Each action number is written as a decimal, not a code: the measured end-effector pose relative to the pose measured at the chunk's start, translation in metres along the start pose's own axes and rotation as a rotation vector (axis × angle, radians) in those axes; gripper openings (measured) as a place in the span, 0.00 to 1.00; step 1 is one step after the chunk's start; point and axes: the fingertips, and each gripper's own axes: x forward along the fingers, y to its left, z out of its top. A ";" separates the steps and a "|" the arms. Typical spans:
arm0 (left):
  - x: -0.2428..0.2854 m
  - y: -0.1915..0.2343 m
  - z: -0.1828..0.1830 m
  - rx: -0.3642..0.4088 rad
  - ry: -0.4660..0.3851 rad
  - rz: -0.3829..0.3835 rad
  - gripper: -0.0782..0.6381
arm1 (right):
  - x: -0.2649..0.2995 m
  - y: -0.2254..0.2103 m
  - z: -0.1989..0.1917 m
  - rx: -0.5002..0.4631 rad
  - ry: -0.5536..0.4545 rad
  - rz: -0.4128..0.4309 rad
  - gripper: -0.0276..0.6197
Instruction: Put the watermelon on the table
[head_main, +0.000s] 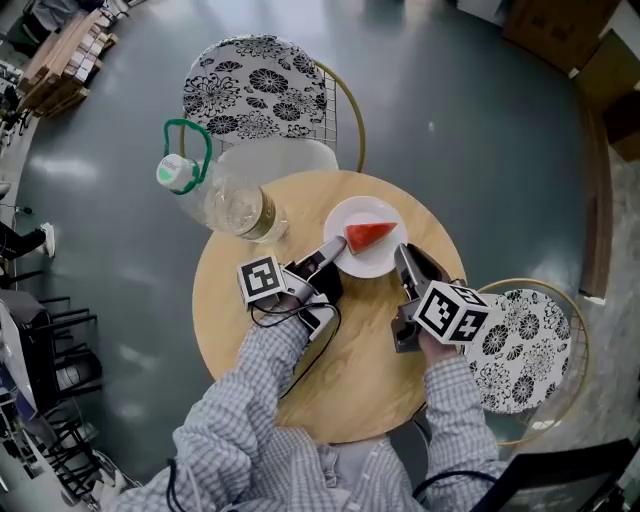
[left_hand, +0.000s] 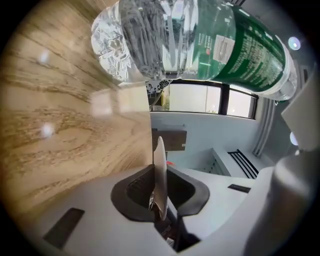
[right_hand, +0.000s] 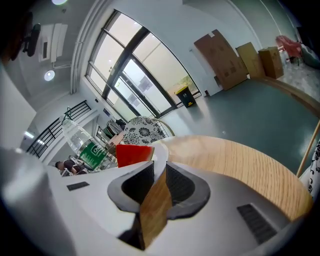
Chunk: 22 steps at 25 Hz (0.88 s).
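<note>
Tabletop (head_main: 355, 372): red watermelon wedge (head_main: 370, 236) on plate (head_main: 374, 263)

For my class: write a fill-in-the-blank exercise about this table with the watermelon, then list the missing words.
1. On the white plate lies a red slice of ___.
2. The big clear bottle has a carry handle coloured ___.
3. Beside the round wooden table stand ___ chairs with flowered seats.
4. The left gripper is shut on the rim of the ___.
Missing words: watermelon; green; two; plate.
</note>
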 end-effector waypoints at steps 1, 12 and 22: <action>0.001 0.002 0.001 0.000 -0.003 0.008 0.18 | 0.002 -0.002 0.000 -0.003 0.005 -0.005 0.17; 0.003 0.019 0.006 0.007 -0.013 0.127 0.18 | 0.015 -0.010 -0.002 -0.085 0.088 -0.115 0.17; 0.006 0.020 0.007 0.010 -0.015 0.158 0.18 | 0.001 0.009 -0.003 -0.443 0.111 -0.130 0.17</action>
